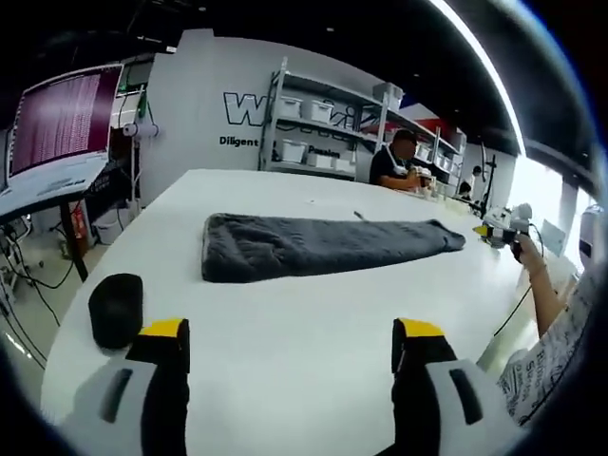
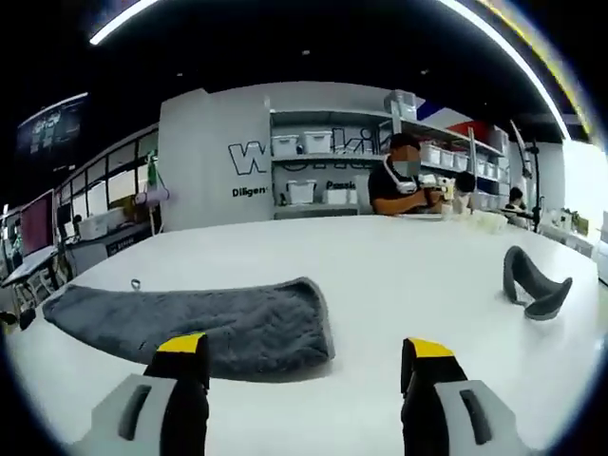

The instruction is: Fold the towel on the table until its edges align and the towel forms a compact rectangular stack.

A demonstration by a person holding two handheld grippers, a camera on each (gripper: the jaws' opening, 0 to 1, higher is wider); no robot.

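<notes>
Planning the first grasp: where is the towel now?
The towel lies flat mid-table in the left gripper view; in the right gripper view its end sits just beyond the left jaw.

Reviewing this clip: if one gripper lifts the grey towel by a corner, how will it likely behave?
The towel lies limp and flat with soft, rounded folds, so it will probably droop and trail rather than hold shape. Its thick, plush pile suggests some weight, so the free end may drag on the smooth white table. Fuzzy fabric should grip well between the jaws.
</notes>
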